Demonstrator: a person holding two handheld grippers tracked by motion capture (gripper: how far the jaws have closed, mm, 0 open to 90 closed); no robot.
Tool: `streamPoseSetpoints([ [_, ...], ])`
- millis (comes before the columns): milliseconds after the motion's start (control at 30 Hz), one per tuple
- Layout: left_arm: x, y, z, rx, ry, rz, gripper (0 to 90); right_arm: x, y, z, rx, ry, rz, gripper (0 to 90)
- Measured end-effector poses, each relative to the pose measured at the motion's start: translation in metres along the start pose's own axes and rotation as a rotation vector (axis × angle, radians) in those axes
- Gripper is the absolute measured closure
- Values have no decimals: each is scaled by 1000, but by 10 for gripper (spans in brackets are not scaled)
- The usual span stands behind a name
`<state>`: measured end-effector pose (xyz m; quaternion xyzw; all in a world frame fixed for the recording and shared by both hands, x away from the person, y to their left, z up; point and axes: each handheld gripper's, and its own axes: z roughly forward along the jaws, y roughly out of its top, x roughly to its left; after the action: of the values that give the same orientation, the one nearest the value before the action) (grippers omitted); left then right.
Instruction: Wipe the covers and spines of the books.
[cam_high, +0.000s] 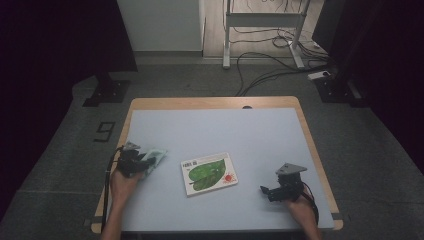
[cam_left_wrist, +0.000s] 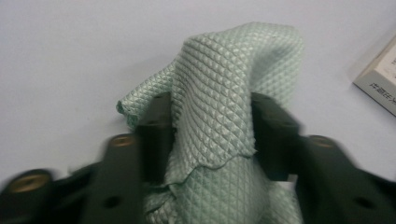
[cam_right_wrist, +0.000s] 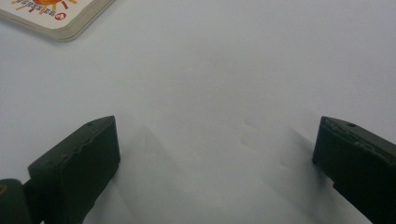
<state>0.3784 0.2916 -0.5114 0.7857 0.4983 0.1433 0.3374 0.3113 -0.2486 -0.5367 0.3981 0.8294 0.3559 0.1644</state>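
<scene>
Book (cam_high: 209, 173) mid-table | cloth (cam_left_wrist: 224, 93) pinched in left tongs (cam_left_wrist: 210, 135) | between nothing

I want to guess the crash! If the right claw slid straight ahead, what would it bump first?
Probably the book. The right claw points left toward it over bare table, open and empty, though it might just skim past the book's near edge.

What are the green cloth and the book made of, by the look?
Green cloth: likely microfibre, matte; woven diamond-grid texture, soft folds between the left gripper jaws. Book: printed card cover, finish unclear; stacked paper page edges show in the right gripper view.
</scene>
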Motion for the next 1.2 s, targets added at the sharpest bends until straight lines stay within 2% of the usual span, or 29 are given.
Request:
streamPoseSetpoints([
  [100,-3,1,-3,-10,11,-4,357,0,0,0,0,0,0,0],
  [233,-8,4,-16,-45,27,14,216,0,0,0,0,0,0,0],
  [333,-15,6,-31,-66,18,42,165,0,0,0,0,0,0,0],
  [433,-24,10,-38,-66,-18,77,115,0,0,0,0,-1,0,0],
  [533,-37,16,-38,-73,-62,112,76,0,0,0,0,-1,0,0],
  [567,-42,18,-36,-68,-89,126,68,0,0,0,0,-1,0,0],
  [667,-59,26,-26,-57,-107,184,53,0,0,0,0,0,0,0],
  [800,-79,35,-8,-37,-164,231,31,0,0,0,0,0,-1,0],
  [933,-97,41,10,-21,-195,275,16,0,0,0,0,0,-1,0],
  [1067,-109,43,30,5,-217,299,19,0,0,0,0,0,-1,0],
  [1200,-111,41,47,33,-222,299,21,0,0,0,0,0,0,0],
])
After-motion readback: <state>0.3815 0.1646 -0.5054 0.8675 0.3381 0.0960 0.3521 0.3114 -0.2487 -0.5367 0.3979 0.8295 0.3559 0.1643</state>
